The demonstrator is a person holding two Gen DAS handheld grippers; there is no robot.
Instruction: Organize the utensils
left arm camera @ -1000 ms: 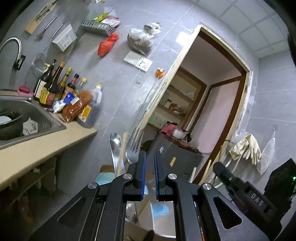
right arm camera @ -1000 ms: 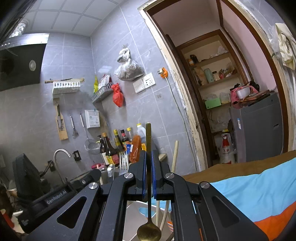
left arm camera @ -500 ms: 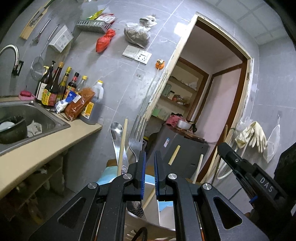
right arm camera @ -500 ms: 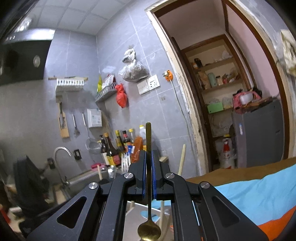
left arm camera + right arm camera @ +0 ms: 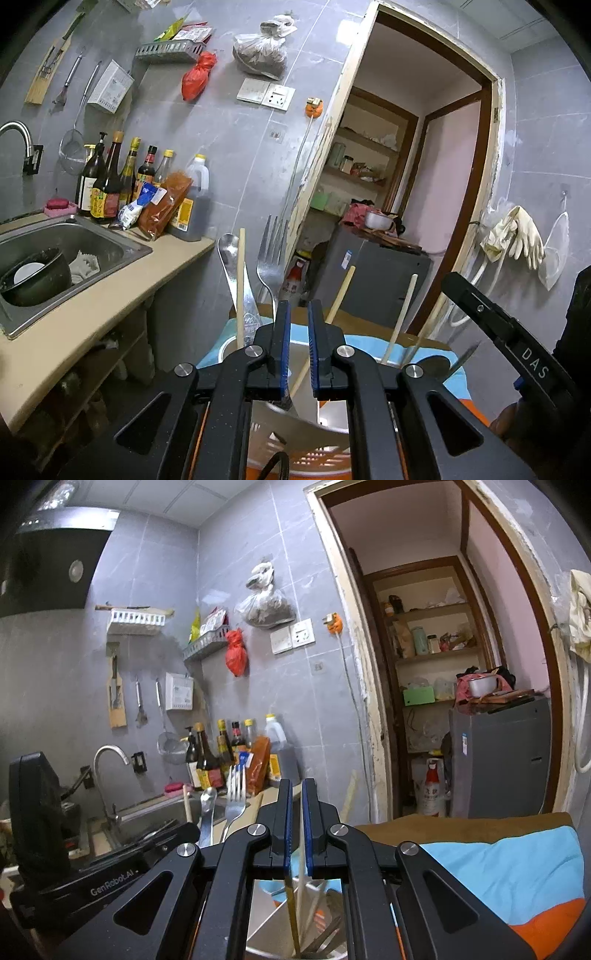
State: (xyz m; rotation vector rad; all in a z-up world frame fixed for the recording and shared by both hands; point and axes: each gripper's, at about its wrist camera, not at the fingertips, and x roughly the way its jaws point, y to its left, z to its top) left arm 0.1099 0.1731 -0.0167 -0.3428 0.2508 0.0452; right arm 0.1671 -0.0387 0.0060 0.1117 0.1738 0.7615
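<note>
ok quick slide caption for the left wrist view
Left gripper, jaws nearly shut, above a metal holder with fork, spoon and chopsticks.

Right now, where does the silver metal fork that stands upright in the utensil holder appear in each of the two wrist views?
Left wrist view: the silver metal fork stands just left of centre, tines up, above the left gripper, beside a silver spoon.
Right wrist view: the fork is left of centre, lower half, left of the right gripper.
Shared landmark: the red plastic bag hanging on the grey tiled wall.
</note>
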